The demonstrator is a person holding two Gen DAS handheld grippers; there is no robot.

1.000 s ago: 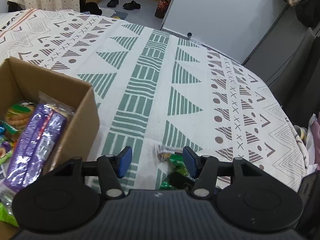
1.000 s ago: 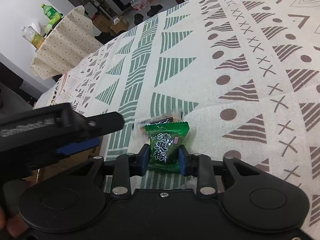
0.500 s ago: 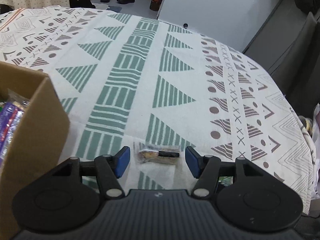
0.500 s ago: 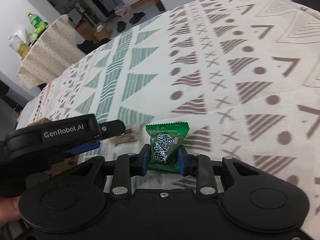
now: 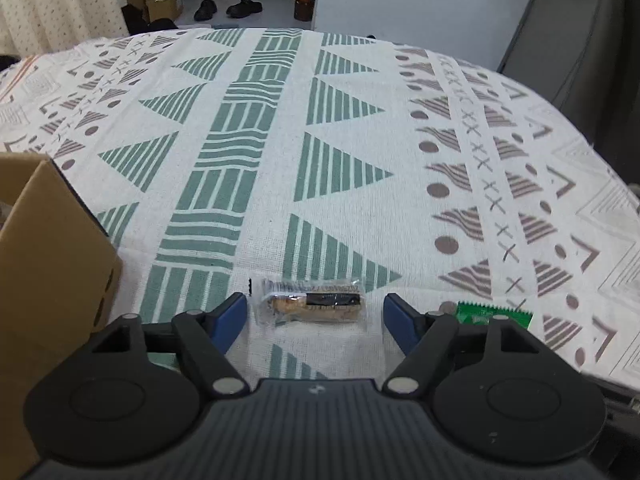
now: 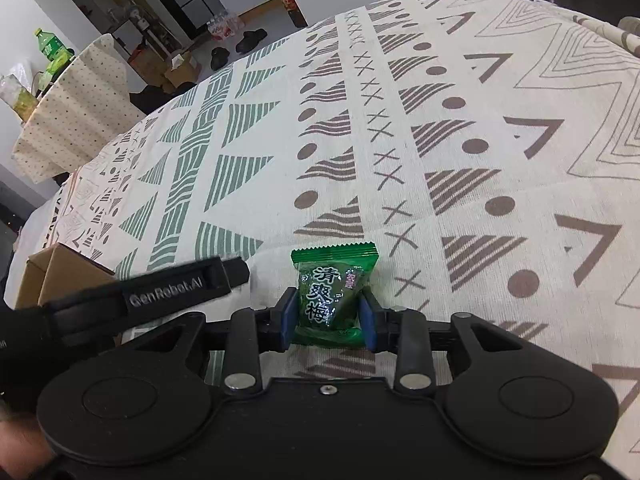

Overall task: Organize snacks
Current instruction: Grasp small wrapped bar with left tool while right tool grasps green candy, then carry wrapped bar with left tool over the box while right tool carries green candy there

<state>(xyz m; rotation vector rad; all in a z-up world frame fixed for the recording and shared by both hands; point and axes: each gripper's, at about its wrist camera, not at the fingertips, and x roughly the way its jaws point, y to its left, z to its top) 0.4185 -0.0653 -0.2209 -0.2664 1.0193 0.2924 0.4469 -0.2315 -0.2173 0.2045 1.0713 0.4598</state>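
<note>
Just right of the cardboard box point(image 5: 52, 264) on the patterned desk point(image 5: 360, 152): clear-wrapped biscuit bar point(image 5: 312, 300) lying flat between wide-open jaws of left gripper point(image 5: 314, 312), not touching. Further right, right gripper point(image 6: 328, 318) clamped on green plum candy packet point(image 6: 332, 288).

Green candy packet point(image 6: 334, 292): 清爽梅
Left gripper point(image 6: 176, 294) side: GenRobot.AI
Clear snack wrapper point(image 5: 310, 300): print unreadable
</note>
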